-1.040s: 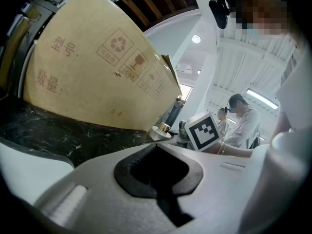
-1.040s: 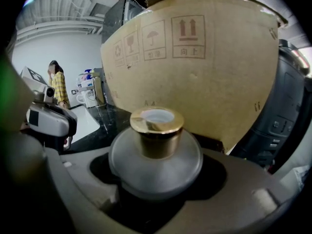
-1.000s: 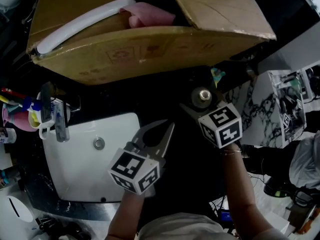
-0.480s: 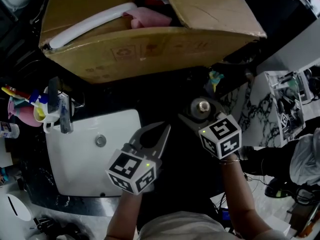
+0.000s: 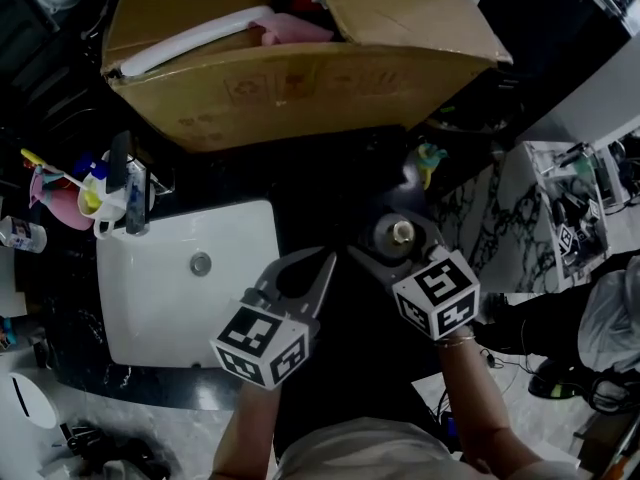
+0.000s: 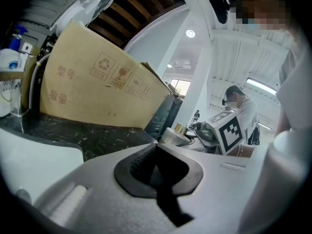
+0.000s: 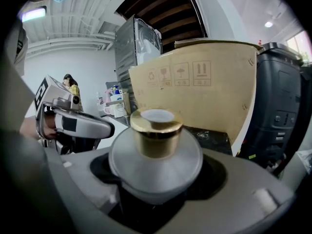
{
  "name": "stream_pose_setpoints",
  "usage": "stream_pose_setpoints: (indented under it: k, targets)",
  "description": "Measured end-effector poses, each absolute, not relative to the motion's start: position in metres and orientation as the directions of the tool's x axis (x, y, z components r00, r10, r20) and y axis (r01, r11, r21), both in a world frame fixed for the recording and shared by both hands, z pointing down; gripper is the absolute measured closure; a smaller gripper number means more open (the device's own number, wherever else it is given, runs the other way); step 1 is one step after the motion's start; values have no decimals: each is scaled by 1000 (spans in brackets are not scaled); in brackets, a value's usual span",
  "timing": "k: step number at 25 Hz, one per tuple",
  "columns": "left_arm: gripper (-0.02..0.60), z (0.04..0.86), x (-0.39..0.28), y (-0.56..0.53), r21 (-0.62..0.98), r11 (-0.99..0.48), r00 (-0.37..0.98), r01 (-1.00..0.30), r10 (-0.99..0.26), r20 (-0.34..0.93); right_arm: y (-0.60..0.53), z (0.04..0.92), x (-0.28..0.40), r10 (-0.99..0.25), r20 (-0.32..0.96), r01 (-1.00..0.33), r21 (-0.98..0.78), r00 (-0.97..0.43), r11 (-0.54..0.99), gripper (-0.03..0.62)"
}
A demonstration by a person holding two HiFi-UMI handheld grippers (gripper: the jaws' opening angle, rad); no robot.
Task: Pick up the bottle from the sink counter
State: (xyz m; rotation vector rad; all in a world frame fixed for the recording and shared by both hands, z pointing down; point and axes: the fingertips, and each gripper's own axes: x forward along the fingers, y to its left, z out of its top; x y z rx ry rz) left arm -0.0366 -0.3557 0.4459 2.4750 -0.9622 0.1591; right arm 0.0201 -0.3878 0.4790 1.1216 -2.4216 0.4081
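Note:
A pale round bottle point(image 5: 398, 234) with a gold cap sits between the jaws of my right gripper point(image 5: 398, 244), which is shut on it and holds it above the dark counter point(image 5: 330, 193), right of the sink. In the right gripper view the bottle point(image 7: 155, 152) fills the middle, upright, with the jaws of the right gripper point(image 7: 156, 172) round its body. My left gripper point(image 5: 318, 266) hovers at the white sink basin's point(image 5: 170, 308) right edge, shut, with nothing in it. In the left gripper view the left gripper point(image 6: 158, 152) points at the box and the bottle point(image 6: 174, 133).
A big open cardboard box point(image 5: 300, 88) stands on the counter behind the sink. A tap point(image 5: 130, 193) and cups with toothbrushes point(image 5: 85, 198) stand at the left. A small teal figure point(image 5: 430, 158) stands near the box. A marbled surface point(image 5: 500, 218) lies to the right.
My right gripper has drawn back from the box toward me with the bottle in it, and risen. The left gripper has drifted a little the same way, still shut and empty.

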Motion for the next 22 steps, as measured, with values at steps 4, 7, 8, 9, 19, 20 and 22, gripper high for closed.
stream_pose_setpoints:
  k: [4, 7, 8, 9, 19, 20, 22]
  targets:
    - [575, 439, -34, -338, 395, -625, 735, -673, -624, 265, -369, 462, 21, -659, 464, -766, -69, -592, 639, 253]
    - [575, 427, -32, -324, 419, -618, 737, -665, -634, 234, -354, 450, 21, -654, 451, -754, -67, -608, 654, 253]
    - [575, 423, -31, -320, 414, -621, 736, -666, -638, 228, -349, 446, 21, -650, 446, -748, -71, -615, 660, 253]
    - [575, 419, -30, -317, 403, -626, 735, -668, -641, 224, -345, 443, 21, -646, 440, -743, -76, -624, 665, 253]
    - [575, 377, -18, -284, 361, -653, 732, -666, -665, 148, -302, 405, 16, -621, 371, -687, -67, -691, 724, 253]
    - [575, 374, -17, -281, 357, -656, 732, -665, -666, 142, -298, 401, 16, -615, 366, -678, -62, -698, 732, 253]
    - [575, 367, -14, -274, 343, -663, 733, -665, -667, 133, -291, 394, 17, -608, 352, -665, -56, -711, 745, 253]
